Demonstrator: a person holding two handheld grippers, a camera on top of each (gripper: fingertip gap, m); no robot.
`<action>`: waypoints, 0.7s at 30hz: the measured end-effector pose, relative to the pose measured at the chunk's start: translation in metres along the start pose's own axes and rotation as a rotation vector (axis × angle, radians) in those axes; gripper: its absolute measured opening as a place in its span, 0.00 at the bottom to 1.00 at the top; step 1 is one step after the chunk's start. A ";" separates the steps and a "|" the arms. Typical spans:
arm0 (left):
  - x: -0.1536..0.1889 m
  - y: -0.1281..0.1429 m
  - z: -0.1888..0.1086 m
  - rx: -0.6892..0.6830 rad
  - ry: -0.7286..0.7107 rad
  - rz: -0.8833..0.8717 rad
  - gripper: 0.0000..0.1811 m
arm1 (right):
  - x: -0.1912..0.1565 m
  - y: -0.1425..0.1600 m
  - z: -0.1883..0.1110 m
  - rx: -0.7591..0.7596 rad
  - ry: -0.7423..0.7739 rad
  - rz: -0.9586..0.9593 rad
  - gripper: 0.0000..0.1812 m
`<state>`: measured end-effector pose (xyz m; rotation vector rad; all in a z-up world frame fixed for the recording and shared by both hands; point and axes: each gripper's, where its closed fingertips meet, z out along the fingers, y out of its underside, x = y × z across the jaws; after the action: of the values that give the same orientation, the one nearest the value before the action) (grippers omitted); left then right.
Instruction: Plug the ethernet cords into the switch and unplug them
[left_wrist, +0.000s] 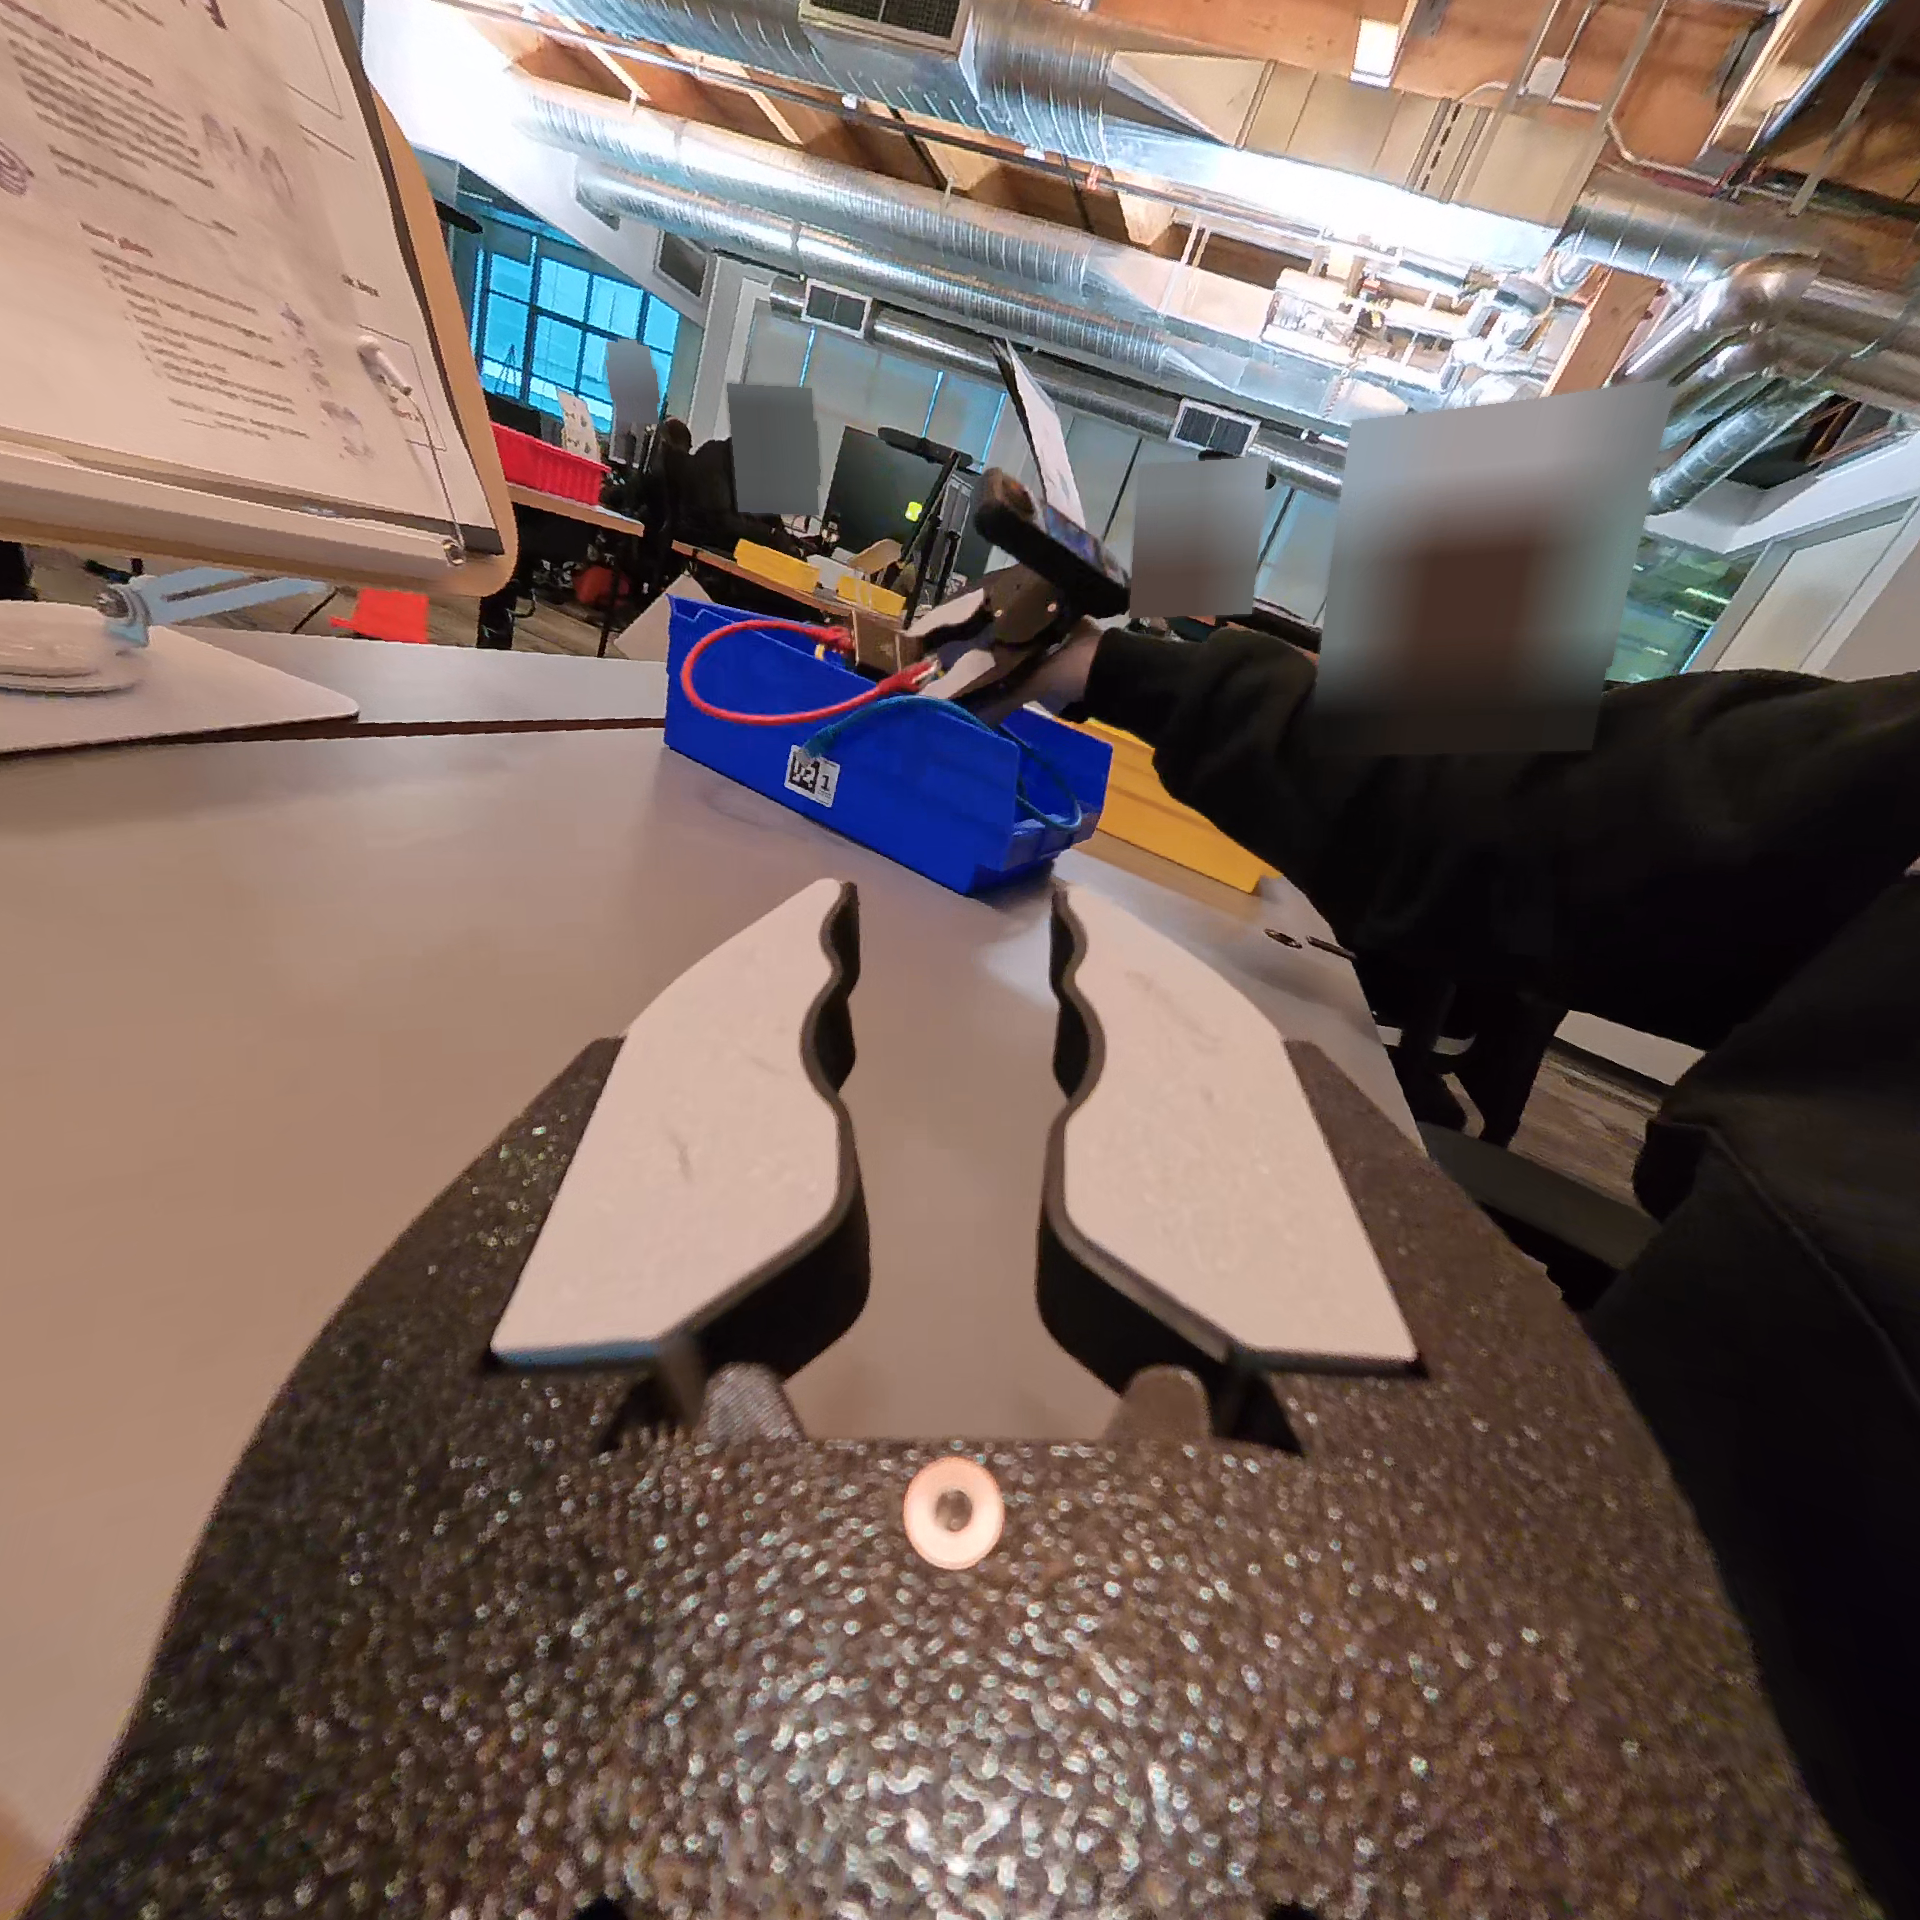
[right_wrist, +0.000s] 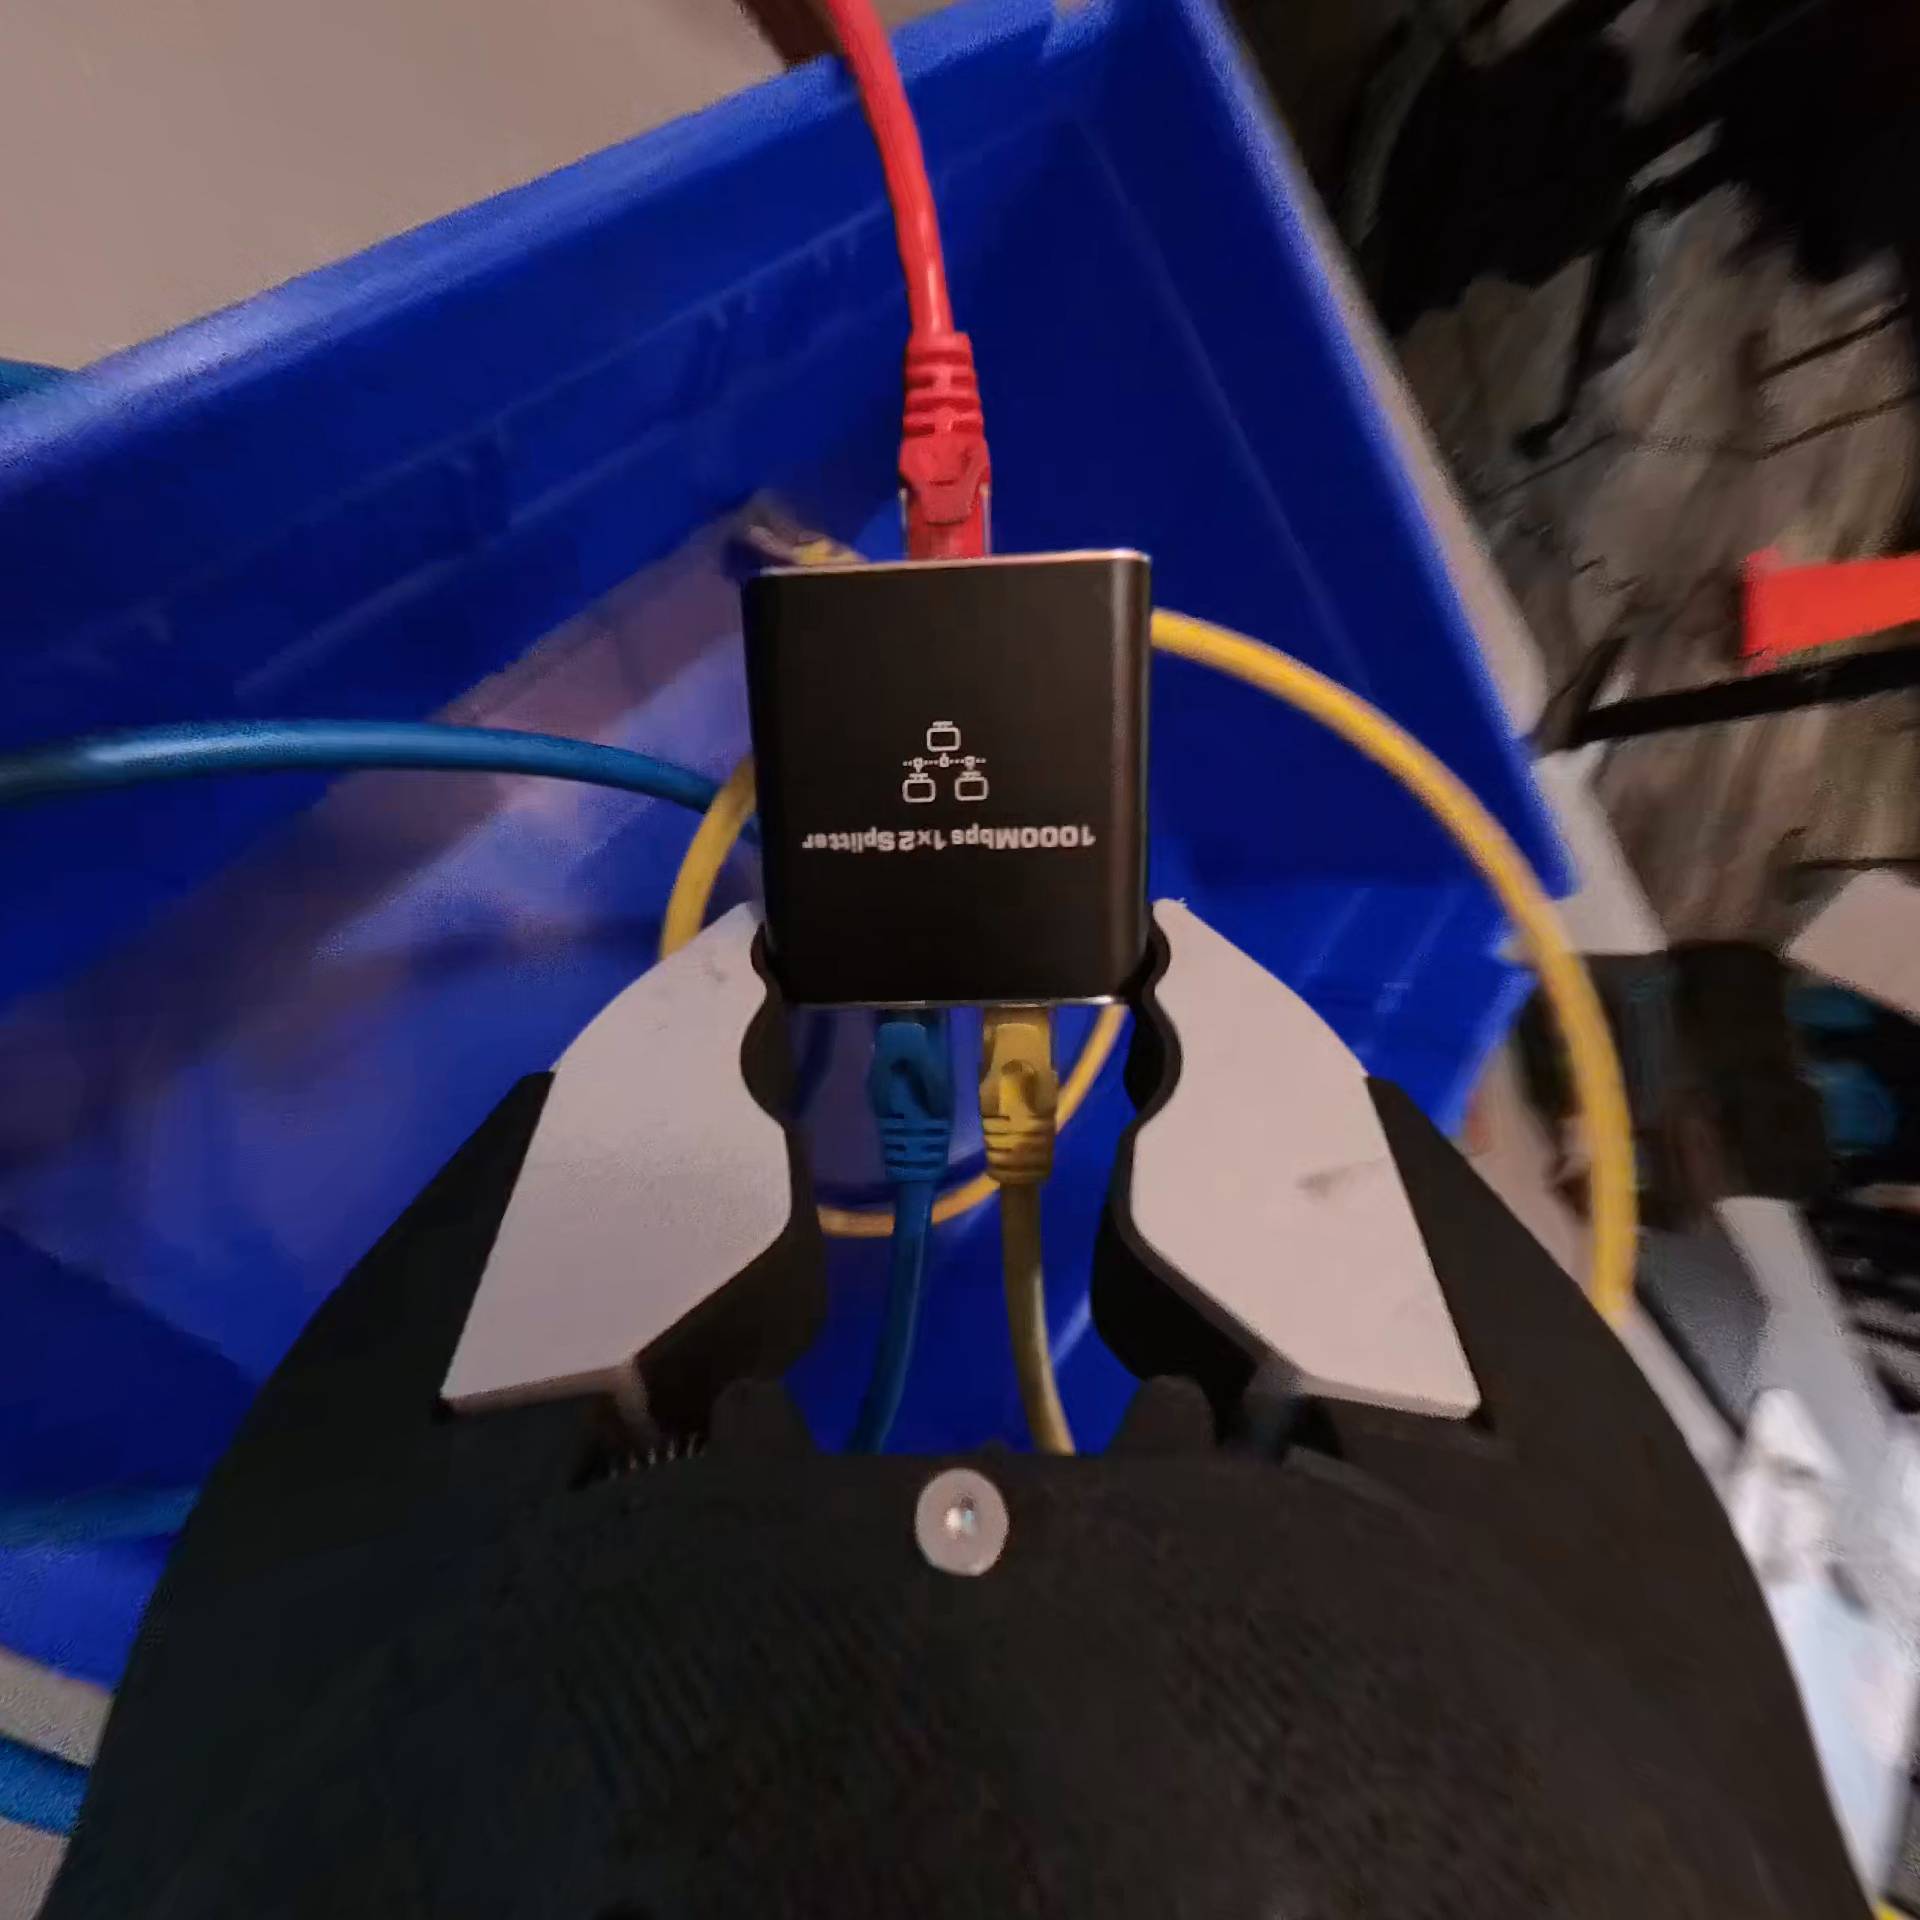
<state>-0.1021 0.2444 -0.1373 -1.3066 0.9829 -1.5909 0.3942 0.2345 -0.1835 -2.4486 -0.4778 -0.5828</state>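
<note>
My right gripper (right_wrist: 956, 961) clamps the small, rigid, probably slick switch (right_wrist: 951, 774) by its near corners; left gripper (left_wrist: 954, 935) gapes empty.

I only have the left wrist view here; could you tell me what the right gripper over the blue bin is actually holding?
Observer: The right gripper is shut on a small black switch, pinching its near end.
Operator: Thank you. Are any cords plugged into it?
Observer: Yes, three: a red cord in the far end, and a blue cord and a yellow cord side by side in the near end.
Operator: And where do the near two run?
Observer: They pass back between the gripper's fingers, over the blue bin.
</note>
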 end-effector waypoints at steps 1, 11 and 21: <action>0.000 0.000 0.000 0.004 -0.001 0.001 0.19 | -0.008 0.001 0.005 -0.023 -0.046 0.043 0.34; 0.003 -0.002 -0.002 0.020 0.011 0.012 0.19 | -0.031 -0.001 0.041 0.051 -0.274 0.713 0.34; 0.003 -0.006 -0.006 0.050 0.014 0.012 0.18 | 0.039 -0.061 -0.059 0.746 -0.329 0.826 0.34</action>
<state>-0.1086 0.2438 -0.1320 -1.2545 0.9526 -1.6074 0.3815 0.2543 -0.0928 -1.7682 0.1992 0.3095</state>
